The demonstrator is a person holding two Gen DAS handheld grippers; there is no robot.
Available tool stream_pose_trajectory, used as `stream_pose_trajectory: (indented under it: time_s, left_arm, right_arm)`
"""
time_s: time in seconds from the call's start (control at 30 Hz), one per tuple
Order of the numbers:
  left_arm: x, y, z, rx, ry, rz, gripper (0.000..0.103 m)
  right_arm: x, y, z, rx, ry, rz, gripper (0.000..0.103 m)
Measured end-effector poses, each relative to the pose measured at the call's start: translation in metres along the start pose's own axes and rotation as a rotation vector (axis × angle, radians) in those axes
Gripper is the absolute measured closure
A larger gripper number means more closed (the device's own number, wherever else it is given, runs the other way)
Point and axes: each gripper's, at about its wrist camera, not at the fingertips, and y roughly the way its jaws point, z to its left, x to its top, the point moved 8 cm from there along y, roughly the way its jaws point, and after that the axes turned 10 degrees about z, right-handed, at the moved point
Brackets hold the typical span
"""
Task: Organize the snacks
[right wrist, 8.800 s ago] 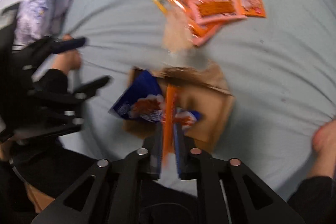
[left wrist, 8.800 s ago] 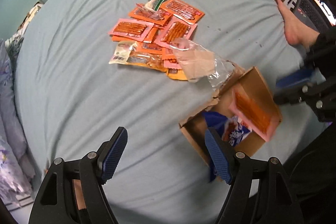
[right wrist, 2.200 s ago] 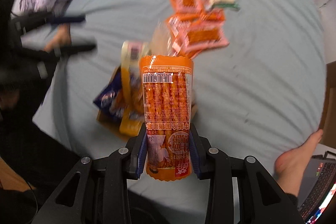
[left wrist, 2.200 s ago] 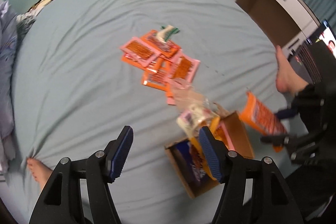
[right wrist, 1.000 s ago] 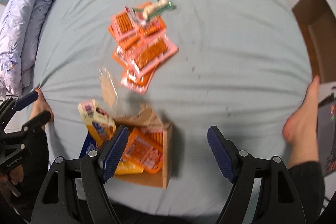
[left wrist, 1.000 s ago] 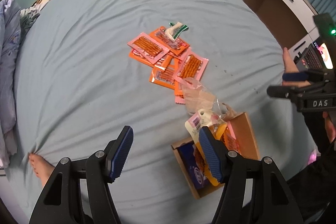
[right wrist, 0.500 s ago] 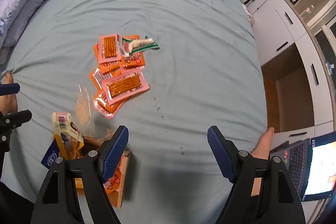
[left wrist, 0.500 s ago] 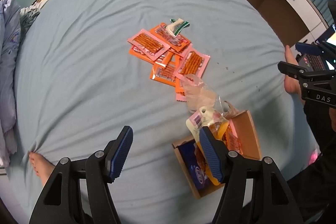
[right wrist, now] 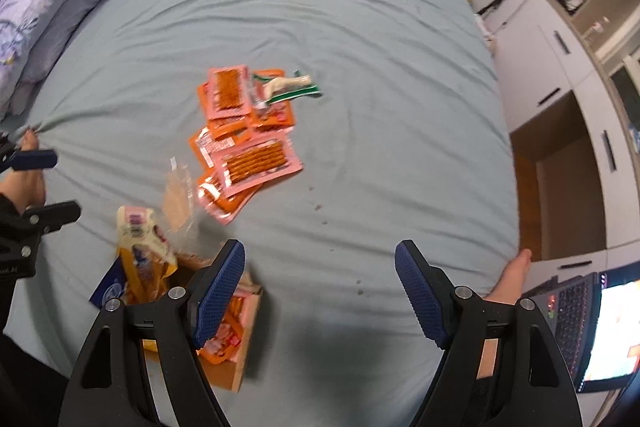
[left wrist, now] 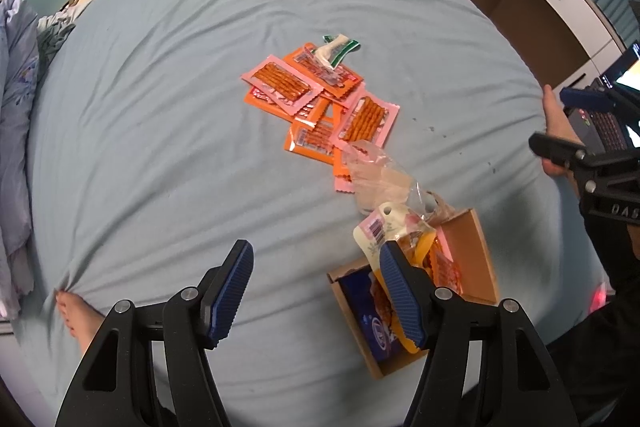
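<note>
Left tongs [left wrist: 316, 285] spread wide, gripping nothing, raised over the bed [left wrist: 160, 127]. Ahead of them and slightly to the right, well apart: the loose heap of orange and pink snack packets [left wrist: 320, 107], flat on the sheet, overlapping one another, topped at the far end by a green-and-white sachet [left wrist: 338, 49]. Nearer, just off the right-hand pad [left wrist: 400, 295]: a crumpled clear bag [left wrist: 376, 179], then the open cardboard box [left wrist: 480, 251], already part filled with a blue packet [left wrist: 372, 319], orange packets and a tall yellow-and-pink pouch [left wrist: 380, 231] standing up out of it.

Right tongs [right wrist: 320, 291] likewise splayed and empty, held high. From there, the same heap [right wrist: 244, 139] ahead and to the left; the large pink packet [right wrist: 256, 165] lying with its long axis across the view, tilted a little. Box [right wrist: 236, 371] low on the left, partly behind the left-hand pad [right wrist: 218, 293].

Likely next: another packet from heap to box. Heap roughly midway between both tongs, box close under either; neither clearly favoured. Thin, flat, slippery packets, so probably an edge pinch, with a risk of lifting two at once.
</note>
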Motion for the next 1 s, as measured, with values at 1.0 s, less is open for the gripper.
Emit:
stream_pose_trajectory:
  time_s: [1.0]
  left_arm:
    - [0.001, 0.002, 0.001, 0.001, -0.003, 0.005, 0.037]
  right_arm:
    - [0.014, 0.031, -0.012, 0.064, -0.007, 0.096, 0.026]
